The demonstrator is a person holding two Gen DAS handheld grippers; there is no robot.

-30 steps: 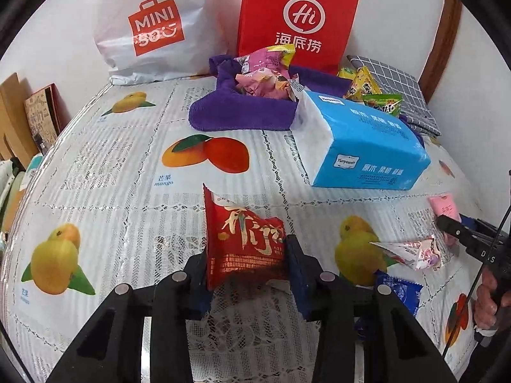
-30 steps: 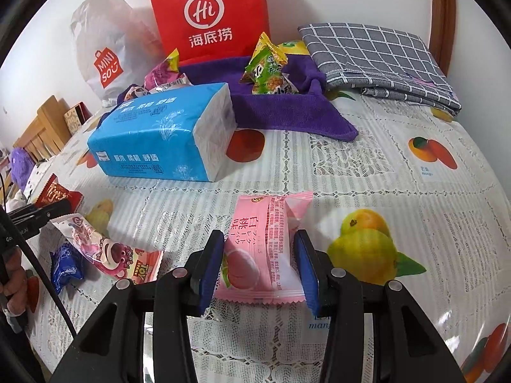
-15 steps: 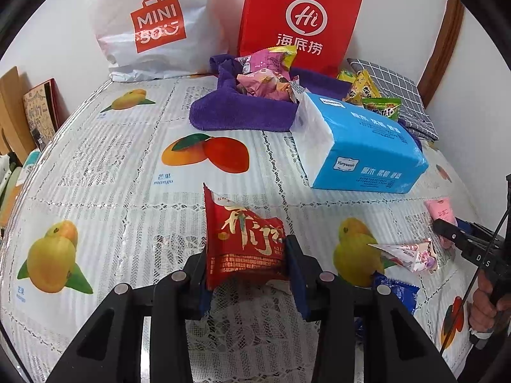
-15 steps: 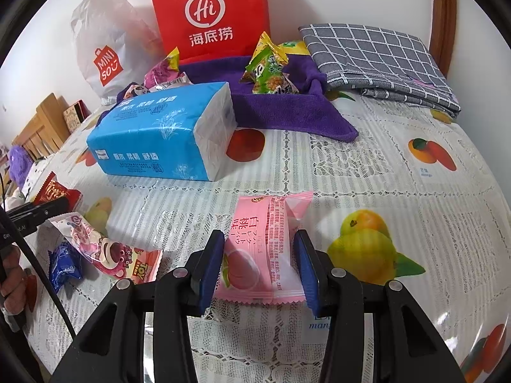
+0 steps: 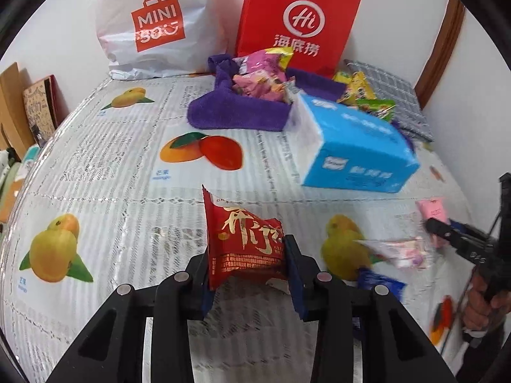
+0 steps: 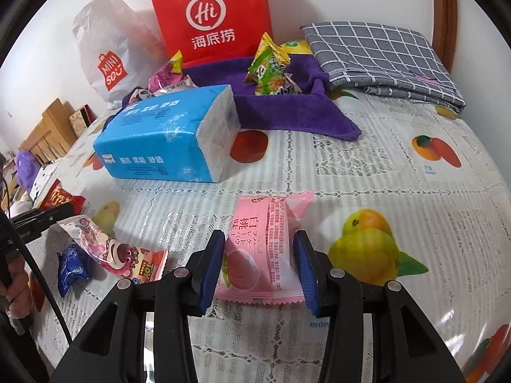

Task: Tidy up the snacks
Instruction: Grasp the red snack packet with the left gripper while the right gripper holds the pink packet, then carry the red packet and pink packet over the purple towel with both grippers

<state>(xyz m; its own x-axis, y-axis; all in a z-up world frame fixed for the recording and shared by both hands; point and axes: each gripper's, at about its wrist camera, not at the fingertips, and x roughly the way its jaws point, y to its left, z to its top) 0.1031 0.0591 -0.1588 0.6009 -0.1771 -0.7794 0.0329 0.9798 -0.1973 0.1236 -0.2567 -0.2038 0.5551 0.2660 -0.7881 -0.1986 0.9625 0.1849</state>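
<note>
My left gripper [image 5: 247, 263] is shut on a red snack packet [image 5: 244, 244] and holds it above the tablecloth. My right gripper [image 6: 260, 260] is shut on a pink peach snack packet [image 6: 260, 249], also seen small in the left wrist view [image 5: 432, 209]. A purple towel [image 5: 233, 111] at the back holds pink and purple snacks [image 5: 260, 78] on its left part and green and yellow snacks [image 6: 270, 70] on its right part. A pink bear packet [image 6: 116, 250] and a blue packet [image 6: 72, 266] lie loose on the table.
A blue tissue pack [image 6: 169, 138] lies in front of the towel. A red paper bag [image 6: 212, 14] and a white Miniso bag [image 5: 153, 22] stand against the wall. A grey checked cloth [image 6: 380, 56] lies at the back right. The fruit-print tablecloth [image 5: 105, 166] covers the table.
The left gripper with the red packet has moved forward and a little left, toward the towel. The right gripper holds the pink packet nearly still.
</note>
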